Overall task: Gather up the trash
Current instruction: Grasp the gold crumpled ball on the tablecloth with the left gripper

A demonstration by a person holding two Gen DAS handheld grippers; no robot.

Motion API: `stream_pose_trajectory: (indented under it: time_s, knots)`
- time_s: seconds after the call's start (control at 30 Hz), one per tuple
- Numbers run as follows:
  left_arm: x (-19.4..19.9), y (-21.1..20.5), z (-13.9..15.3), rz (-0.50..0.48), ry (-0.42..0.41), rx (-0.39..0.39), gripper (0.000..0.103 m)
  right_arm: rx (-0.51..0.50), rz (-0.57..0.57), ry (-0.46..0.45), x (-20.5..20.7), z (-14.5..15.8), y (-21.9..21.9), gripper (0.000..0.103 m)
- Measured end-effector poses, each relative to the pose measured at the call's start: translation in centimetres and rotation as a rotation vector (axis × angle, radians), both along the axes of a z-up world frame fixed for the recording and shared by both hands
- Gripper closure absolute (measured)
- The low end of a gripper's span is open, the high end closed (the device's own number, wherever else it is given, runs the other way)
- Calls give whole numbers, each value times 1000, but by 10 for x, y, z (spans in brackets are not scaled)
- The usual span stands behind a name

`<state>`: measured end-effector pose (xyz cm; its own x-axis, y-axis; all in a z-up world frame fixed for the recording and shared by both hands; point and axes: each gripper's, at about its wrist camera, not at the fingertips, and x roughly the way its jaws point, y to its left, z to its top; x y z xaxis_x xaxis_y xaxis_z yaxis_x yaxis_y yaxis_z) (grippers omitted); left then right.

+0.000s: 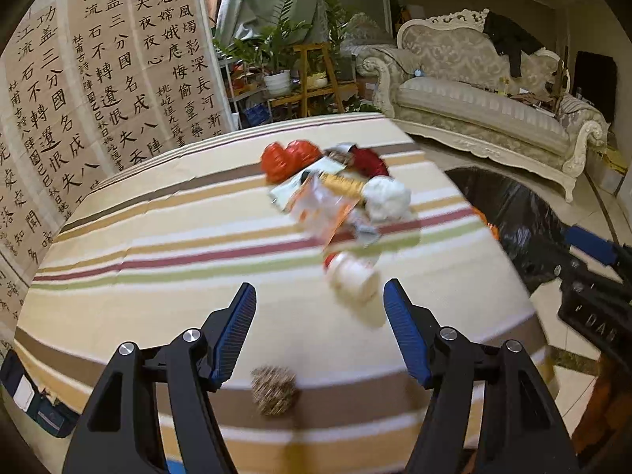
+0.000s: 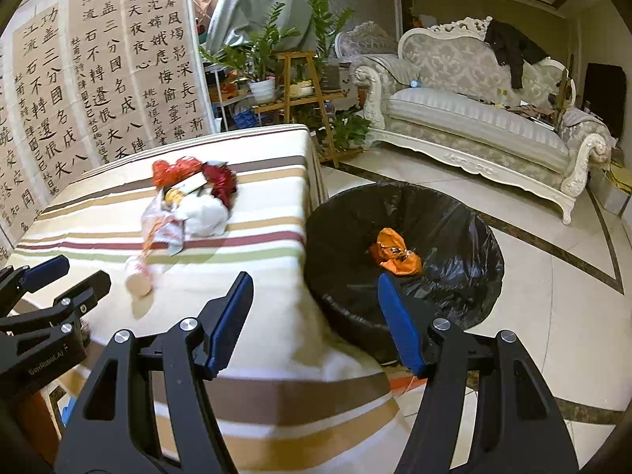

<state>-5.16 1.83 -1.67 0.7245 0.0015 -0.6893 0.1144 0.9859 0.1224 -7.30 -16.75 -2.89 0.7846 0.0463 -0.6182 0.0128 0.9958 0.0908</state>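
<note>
The left gripper (image 1: pixel 320 296) is hovering spread and empty before the white bottle (image 1: pixel 351 276), nearest of the trash pile (image 1: pixel 335 193) lying on the striped surface (image 1: pixel 158 260). The right gripper (image 2: pixel 314 292), likewise spread and empty, is hanging over the bin (image 2: pixel 454 237) standing beside it, already holding an orange wrapper (image 2: pixel 397 254).

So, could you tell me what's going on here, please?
A person with a gripper in each hand is clearing trash off a striped table into a black-lined bin beside it. Both the left gripper and the right gripper are open and empty. An orange wrapper already lies in the bin. A pile of wrappers, a white bottle and a brown ball remain on the table.
</note>
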Motion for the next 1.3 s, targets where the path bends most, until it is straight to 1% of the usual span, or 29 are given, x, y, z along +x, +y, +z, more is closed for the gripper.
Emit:
stream_pose_trajectory:
  time_s: [0.33, 0.63, 0.73, 0.77, 0.8, 0.87, 0.9, 0.93, 0.97, 1.1, 1.3]
  knots:
    - [-28, 16, -18, 17, 28, 7, 37, -1, 27, 4, -26, -6, 15, 39]
    - [-35, 34, -26, 57, 49, -26, 38, 2, 47, 2, -33, -6, 26, 39]
    - [-36, 39, -30, 64, 53, -33, 42, -3, 53, 2, -32, -5, 30, 39]
    - [-35, 40, -31, 64, 56, -36, 46, -4, 55, 2, -32, -5, 31, 39]
    - [-34, 41, -33, 63, 66, -41, 53, -6, 56, 2, -32, -5, 33, 39]
    - [-32, 42, -37, 49, 83, -65, 64, -8, 59, 4, -31, -6, 34, 39]
    - [-33, 42, -37, 41, 77, -69, 70, -10, 61, 5, -31, -6, 36, 39]
    - [-33, 41, -37, 36, 75, -64, 74, -12, 63, 6, -30, -6, 36, 39]
    - [-33, 39, -37, 27, 69, -55, 83, -14, 64, 7, -29, -7, 37, 39]
    - [-30, 37, -37, 13, 59, -47, 87, -19, 71, 12, -27, -7, 42, 39]
    - [-16, 40, -35, 9, 55, -48, 87, -25, 96, 22, -17, -7, 53, 39]
